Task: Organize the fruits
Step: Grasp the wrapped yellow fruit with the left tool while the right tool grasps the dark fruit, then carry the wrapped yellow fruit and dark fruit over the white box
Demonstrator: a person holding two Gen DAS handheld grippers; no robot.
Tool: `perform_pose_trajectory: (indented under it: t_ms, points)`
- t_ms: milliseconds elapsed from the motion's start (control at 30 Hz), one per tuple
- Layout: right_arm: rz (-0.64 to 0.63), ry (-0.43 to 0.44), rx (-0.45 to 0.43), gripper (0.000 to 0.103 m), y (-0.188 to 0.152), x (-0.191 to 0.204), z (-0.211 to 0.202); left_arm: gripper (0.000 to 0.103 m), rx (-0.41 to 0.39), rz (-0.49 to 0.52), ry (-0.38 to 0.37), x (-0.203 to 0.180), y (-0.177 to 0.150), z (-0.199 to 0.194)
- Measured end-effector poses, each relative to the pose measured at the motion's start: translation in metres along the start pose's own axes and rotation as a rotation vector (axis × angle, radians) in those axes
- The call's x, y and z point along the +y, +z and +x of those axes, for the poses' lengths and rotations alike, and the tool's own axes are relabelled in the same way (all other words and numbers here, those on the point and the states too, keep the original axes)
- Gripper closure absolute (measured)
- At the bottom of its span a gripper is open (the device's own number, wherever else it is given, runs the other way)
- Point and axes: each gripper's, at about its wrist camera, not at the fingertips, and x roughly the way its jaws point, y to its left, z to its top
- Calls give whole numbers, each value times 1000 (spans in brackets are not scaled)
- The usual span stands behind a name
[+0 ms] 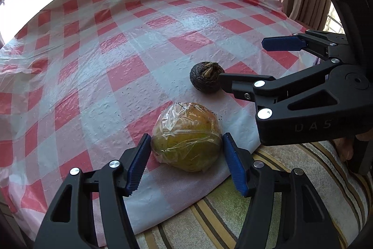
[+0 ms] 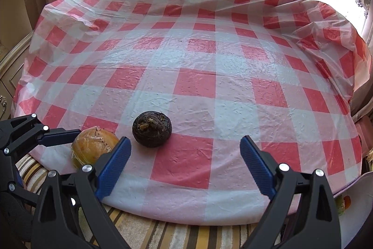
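On the tablecloth [image 1: 116,43], the mangosteen [image 1: 206,79] lies just behind the wrapped mango [image 1: 186,139], seemingly apart.

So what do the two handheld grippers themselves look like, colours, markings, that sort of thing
Both match. The left gripper and right gripper are matte black plastic linkages with triangular cut-outs and round silver pivot bolts. Their fingers carry blue ribbed pads with toothed edges. Seen from the left wrist camera, the right gripper's body bears embossed letters reading "DAS" and a small green light above.
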Motion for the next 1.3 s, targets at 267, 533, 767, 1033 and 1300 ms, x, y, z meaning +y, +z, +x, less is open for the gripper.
perform_pose_trajectory:
  t_ms: [267,533,767,1033,1300]
  points:
    - [-60,7,40,32,8,18,18,42,4,-58,22,18,-3,0]
    - [-75,29,54,40,9,23,27,39,19,-44,43,13,-2,4]
    - [-63,41,60,40,11,21,33,41,17,-44,43,12,-2,4]
    - [-87,47,54,61,10,27,31,43,13,-38,61,10,0,3]
    - [-42,42,6,62,5,12,9,43,-14,-32,83,6,7,-9]
